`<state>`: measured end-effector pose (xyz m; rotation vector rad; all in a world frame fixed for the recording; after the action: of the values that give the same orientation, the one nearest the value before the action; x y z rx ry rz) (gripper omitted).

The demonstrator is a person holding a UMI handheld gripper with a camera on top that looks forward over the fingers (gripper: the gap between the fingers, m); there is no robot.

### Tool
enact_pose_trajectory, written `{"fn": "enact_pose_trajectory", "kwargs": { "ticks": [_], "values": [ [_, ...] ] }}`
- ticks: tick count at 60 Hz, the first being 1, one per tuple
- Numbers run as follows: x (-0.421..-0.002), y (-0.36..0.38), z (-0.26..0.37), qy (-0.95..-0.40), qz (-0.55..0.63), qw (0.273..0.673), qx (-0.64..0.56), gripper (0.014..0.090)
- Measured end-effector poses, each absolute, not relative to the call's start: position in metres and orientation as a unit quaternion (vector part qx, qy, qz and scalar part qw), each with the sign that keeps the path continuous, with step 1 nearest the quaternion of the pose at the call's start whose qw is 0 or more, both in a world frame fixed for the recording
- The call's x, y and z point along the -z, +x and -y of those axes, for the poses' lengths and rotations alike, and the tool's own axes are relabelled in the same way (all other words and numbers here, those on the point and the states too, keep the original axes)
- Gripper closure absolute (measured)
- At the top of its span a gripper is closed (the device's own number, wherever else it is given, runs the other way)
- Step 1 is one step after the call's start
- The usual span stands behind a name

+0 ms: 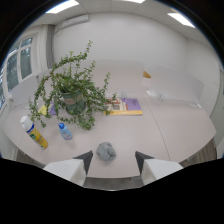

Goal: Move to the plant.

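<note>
The potted plant stands toward the desk's far left, trailing stems spreading wide. Just beside it lie a spray bottle and a small blue bottle. A grey cloth sits at the near edge, between the gripper's wide-spread fingers.

Green plant, yellow spray bottle, grey cloth.
</note>
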<state>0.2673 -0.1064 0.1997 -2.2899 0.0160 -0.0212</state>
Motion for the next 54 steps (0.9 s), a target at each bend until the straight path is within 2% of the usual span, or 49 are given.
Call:
{"fn": "enact_pose_trajectory", "kwargs": {
  "ticks": [33, 54],
  "values": [
    [-0.203, 0.261, 0.105, -0.91, -0.008, 0.414, 0.004, 0.02],
    [-0.216, 0.171, 0.076, -0.906, -0.001, 0.423, -0.015, 0.02]
  ]
}}
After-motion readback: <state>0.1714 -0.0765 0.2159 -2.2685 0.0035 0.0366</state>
